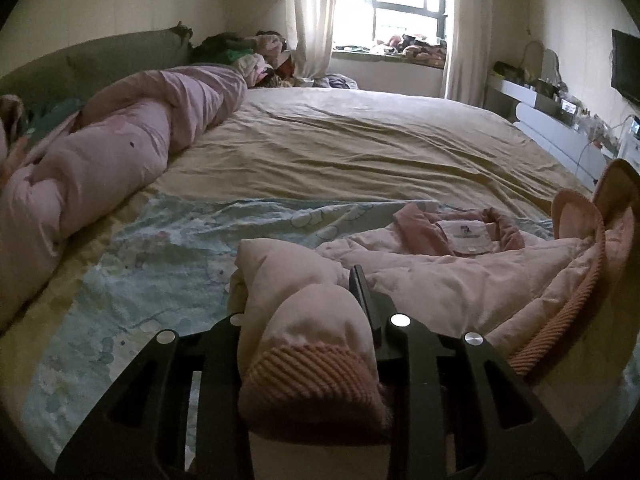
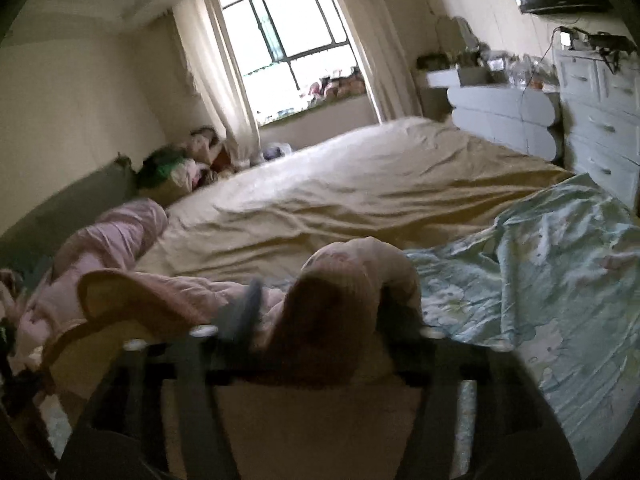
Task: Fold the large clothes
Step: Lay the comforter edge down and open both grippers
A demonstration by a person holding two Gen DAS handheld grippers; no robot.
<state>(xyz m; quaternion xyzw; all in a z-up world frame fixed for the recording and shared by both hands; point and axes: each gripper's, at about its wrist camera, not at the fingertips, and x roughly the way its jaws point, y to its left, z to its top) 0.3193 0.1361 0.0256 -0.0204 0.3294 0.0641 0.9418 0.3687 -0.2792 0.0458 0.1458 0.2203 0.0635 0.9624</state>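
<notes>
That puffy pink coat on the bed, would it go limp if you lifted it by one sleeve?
Probably, yes. The pink coat lies crumpled in soft folds, so the body would likely sag and trail. Its quilted padding looks airy, so it is probably light for its bulk. The ribbed cuff in the left gripper bunches up, hinting it squashes rather than slips.

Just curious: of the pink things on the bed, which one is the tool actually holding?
The pale pink jacket, by its ribbed cuff; the pink quilt lies untouched.
</notes>
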